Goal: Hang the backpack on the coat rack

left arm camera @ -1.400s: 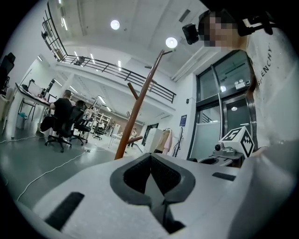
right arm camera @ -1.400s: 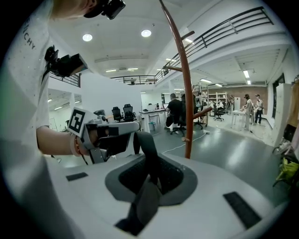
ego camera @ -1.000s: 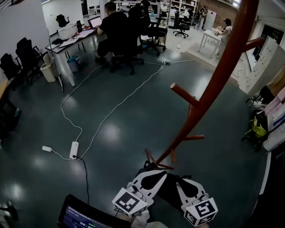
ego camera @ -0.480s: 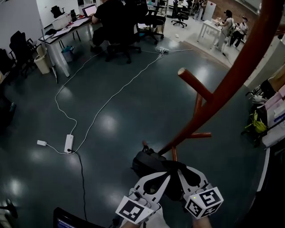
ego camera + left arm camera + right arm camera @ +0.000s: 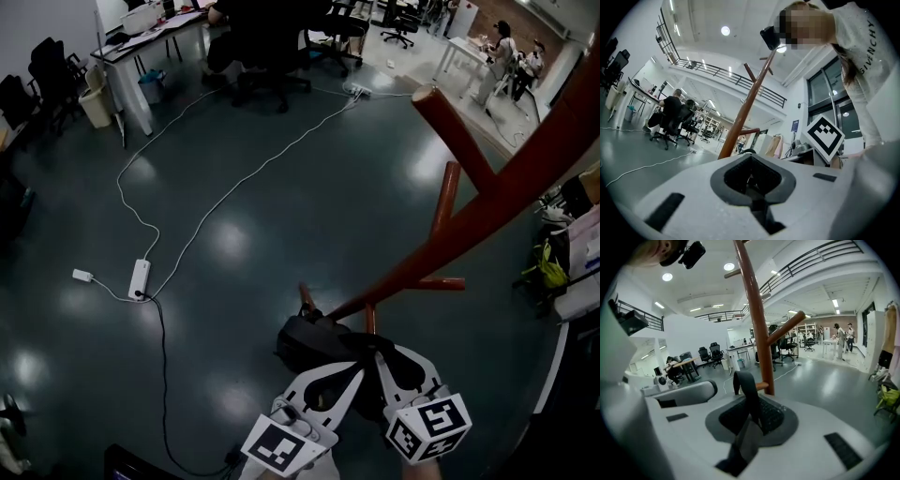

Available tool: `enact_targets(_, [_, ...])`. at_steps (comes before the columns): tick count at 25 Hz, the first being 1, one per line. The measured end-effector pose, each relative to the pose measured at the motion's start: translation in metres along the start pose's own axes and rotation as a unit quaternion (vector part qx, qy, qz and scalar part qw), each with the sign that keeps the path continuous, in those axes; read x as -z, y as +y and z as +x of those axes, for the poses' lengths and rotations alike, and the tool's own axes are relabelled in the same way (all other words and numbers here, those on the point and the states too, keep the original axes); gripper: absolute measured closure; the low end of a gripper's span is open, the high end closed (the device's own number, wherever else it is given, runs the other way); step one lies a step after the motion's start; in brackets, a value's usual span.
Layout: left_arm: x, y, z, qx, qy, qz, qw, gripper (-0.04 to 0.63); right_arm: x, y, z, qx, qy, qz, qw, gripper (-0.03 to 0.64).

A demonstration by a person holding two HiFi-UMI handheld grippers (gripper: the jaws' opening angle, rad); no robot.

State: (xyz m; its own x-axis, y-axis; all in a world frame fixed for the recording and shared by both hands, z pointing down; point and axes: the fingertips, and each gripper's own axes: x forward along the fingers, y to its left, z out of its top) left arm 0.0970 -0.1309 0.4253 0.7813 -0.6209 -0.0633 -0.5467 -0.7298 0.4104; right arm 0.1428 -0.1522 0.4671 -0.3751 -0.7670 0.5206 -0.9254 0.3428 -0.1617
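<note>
At lower centre, 2 grippers angle inward, tips close: left gripper (image 5: 348, 373) jaws together, right gripper (image 5: 382, 364) pinching a dark strap (image 5: 745, 390).

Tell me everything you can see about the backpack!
The backpack is black and soft and looks like fabric. It hangs slumped, low beside the foot of the red-brown coat rack, and is not on any peg. The right gripper is shut on its black strap, which loops up out of the jaws. The left gripper also seems shut on it. Whether it touches the floor cannot be told.
</note>
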Motion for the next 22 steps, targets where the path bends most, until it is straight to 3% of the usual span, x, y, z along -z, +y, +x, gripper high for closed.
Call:
enact_targets(9, [0.023, 0.008, 0.013, -0.02, 0.02, 0.01, 0.9996, 0.586, 0.012, -0.013, 0.018, 0.036, 0.01, -0.06, 0.997, 0.566])
enact_targets(22, [0.04, 0.022, 0.013, -0.042, 0.018, -0.003, 0.9989, 0.586, 0.015, -0.024, 0.04, 0.056, 0.011, -0.099, 0.993, 0.566])
